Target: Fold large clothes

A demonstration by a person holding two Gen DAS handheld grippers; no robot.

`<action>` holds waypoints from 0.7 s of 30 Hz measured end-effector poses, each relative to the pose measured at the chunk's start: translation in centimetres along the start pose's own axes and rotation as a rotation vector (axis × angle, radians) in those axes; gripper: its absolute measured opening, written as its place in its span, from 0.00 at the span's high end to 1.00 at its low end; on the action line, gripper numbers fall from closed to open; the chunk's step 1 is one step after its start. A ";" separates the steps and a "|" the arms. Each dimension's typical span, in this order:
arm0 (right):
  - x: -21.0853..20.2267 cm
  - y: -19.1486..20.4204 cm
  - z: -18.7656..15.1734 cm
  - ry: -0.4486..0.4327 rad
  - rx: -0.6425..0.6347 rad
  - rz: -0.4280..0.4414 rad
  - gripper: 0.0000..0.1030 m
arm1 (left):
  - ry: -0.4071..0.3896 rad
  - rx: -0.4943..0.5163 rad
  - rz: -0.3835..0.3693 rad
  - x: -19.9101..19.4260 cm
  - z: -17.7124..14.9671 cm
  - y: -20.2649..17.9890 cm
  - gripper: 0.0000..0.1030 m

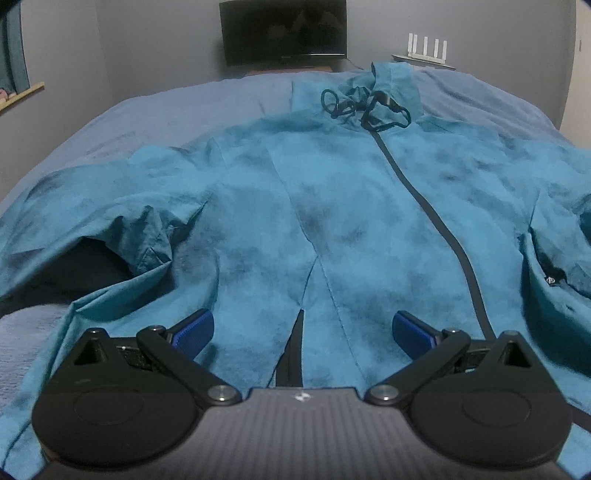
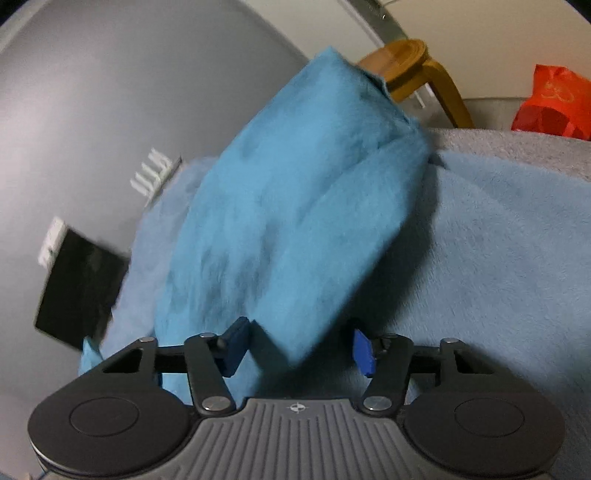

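Jacket (image 1: 332,206) fills the left wrist view: a teal zip-front hooded jacket lies front-up on the blue bedspread (image 1: 177,107), its dark zip (image 1: 436,206) running from the hem up to the hood's black drawcords (image 1: 351,105). Left of the zip, one sleeve (image 1: 110,221) is bunched and half lifted, with a dark hollow beneath it. The left gripper (image 1: 303,328) hangs over the hem left of the zip, jaws spread wide, nothing between the blue pads (image 1: 195,328). Beyond the hood, a black monitor (image 1: 282,31) stands against the wall, and a white router (image 1: 426,46) sits to the right of it.

In the right wrist view the camera is rolled over and the picture is blurred. The jacket's other sleeve (image 2: 295,206) rises from the bed between the jaws of the right gripper (image 2: 299,349). Those jaws stand about half apart with a cloth corner between them, but a gap shows beside each pad (image 2: 364,354), so the cloth seems not yet pinched. Past the sleeve's cuff are a wooden stool (image 2: 417,70) and a red plastic bag (image 2: 550,103).

The risk, as I judge it, is that the jaws close on only the thin corner; the slick fabric could then slip free mid-fold. The bunched left sleeve could also trap a crease.
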State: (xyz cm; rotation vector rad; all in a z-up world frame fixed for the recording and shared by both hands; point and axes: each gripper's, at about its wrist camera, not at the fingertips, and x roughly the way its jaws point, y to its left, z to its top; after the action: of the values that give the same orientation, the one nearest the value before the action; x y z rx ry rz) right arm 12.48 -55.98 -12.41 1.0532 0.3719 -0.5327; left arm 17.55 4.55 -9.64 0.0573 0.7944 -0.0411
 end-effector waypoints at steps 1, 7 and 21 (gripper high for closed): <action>0.5 -0.2 0.4 -0.034 0.007 0.008 0.45 | 0.001 -0.003 -0.004 0.1 0.0 0.1 0.00; 2.1 -1.5 4.3 -0.199 0.096 0.017 0.62 | -0.001 -0.031 -0.016 0.3 -0.1 0.5 0.00; -4.9 21.9 -0.2 -0.420 -0.753 0.255 0.94 | -0.034 0.040 -0.020 0.2 -1.0 -0.4 0.00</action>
State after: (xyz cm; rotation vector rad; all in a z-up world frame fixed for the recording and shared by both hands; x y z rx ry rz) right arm 21.13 -46.16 5.78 0.2396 0.0438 -0.3244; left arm 17.01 4.18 -10.49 0.0860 0.7599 -0.0762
